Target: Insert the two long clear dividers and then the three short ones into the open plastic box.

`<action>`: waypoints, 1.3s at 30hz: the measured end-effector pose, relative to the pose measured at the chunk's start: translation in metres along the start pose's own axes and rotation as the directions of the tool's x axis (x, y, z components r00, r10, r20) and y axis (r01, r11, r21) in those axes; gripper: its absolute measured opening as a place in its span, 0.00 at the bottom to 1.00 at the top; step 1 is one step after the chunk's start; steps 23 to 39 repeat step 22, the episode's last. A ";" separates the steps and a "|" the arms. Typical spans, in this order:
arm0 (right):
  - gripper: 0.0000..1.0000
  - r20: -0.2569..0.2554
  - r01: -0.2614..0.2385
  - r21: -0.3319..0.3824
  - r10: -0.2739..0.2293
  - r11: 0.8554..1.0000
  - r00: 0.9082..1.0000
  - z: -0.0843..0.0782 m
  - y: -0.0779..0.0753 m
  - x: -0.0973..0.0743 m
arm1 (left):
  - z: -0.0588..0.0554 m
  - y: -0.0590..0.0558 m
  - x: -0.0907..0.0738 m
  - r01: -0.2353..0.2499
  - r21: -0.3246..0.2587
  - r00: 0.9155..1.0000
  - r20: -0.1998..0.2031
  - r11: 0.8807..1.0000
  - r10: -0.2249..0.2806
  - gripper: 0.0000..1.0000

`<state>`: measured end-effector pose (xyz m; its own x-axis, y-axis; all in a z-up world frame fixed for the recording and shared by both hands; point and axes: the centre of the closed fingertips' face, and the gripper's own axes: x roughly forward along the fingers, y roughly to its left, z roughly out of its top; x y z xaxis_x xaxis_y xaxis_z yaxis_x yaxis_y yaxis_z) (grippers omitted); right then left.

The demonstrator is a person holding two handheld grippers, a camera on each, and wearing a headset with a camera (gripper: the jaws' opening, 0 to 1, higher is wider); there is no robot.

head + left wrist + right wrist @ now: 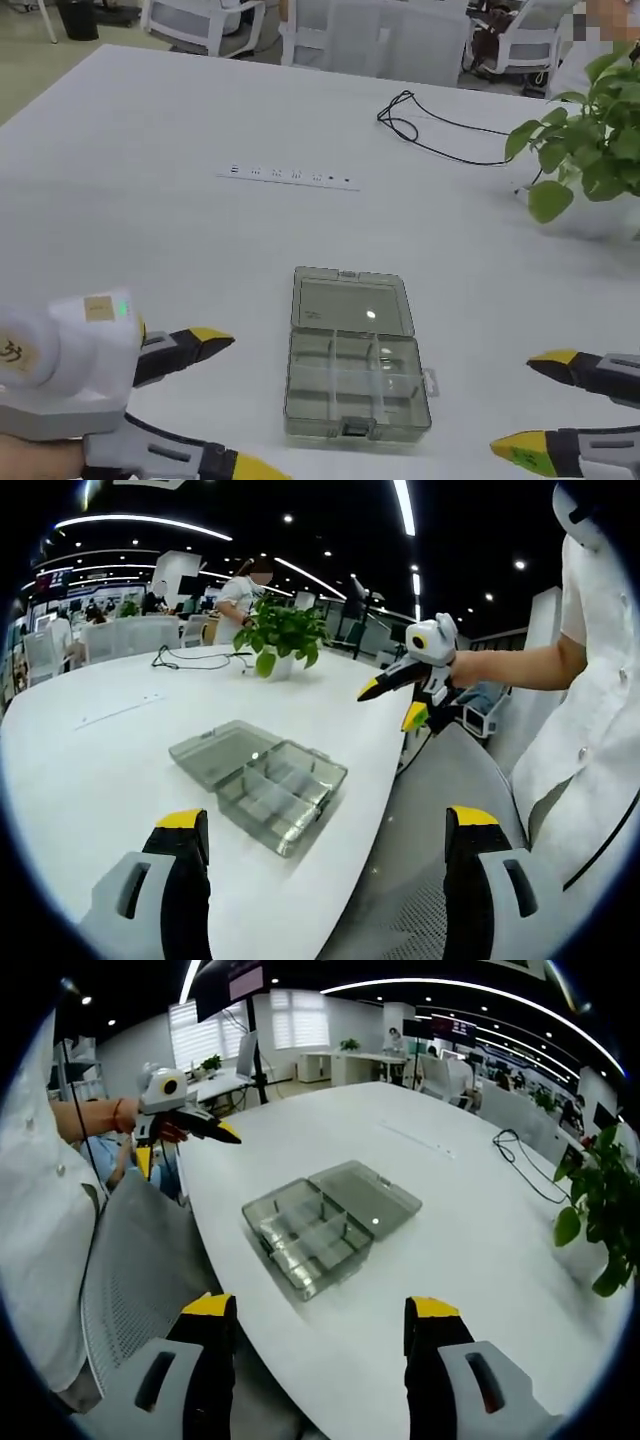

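The clear plastic box (pixel 357 392) lies open on the white table (pixel 180 230), its lid (pixel 350 303) folded back flat behind it. Clear dividers (pixel 375 368) stand inside the tray, splitting it into compartments. The same box (pixel 283 791) sits ahead of my left gripper (pixel 320 825), and the box (pixel 308 1232) lies ahead of my right gripper (pixel 320 1312). My left gripper (pixel 230 405) is to the box's left near the table's front edge, open and empty. My right gripper (pixel 535 405) is to the box's right, also open and empty.
A white power strip (pixel 288 177) lies across the table beyond the box. A black cable (pixel 430 130) loops at the back right beside a potted plant (pixel 590 150). Office chairs (pixel 210 20) stand past the far edge. A person stands behind the plant (pixel 280 632).
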<state>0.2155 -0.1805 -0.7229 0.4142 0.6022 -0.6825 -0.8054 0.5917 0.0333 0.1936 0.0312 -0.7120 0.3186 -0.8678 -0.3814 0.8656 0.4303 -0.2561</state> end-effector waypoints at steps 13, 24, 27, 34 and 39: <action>0.70 0.002 -0.008 -0.017 0.008 1.000 1.000 0.004 0.000 -0.002 | 0.001 0.000 -0.001 -0.013 0.002 1.000 0.008 1.000 0.013 1.00; 0.70 0.003 -0.003 -0.023 0.003 1.000 1.000 0.006 -0.003 -0.001 | 0.003 0.004 -0.002 -0.032 -0.004 0.999 0.021 0.999 0.032 1.00; 0.70 0.003 -0.003 -0.023 0.003 1.000 1.000 0.006 -0.003 -0.001 | 0.003 0.004 -0.002 -0.032 -0.004 0.999 0.021 0.999 0.032 1.00; 0.70 0.003 -0.003 -0.023 0.003 1.000 1.000 0.006 -0.003 -0.001 | 0.003 0.004 -0.002 -0.032 -0.004 0.999 0.021 0.999 0.032 1.00; 0.70 0.003 -0.003 -0.023 0.003 1.000 1.000 0.006 -0.003 -0.001 | 0.003 0.004 -0.002 -0.032 -0.004 0.999 0.021 0.999 0.032 1.00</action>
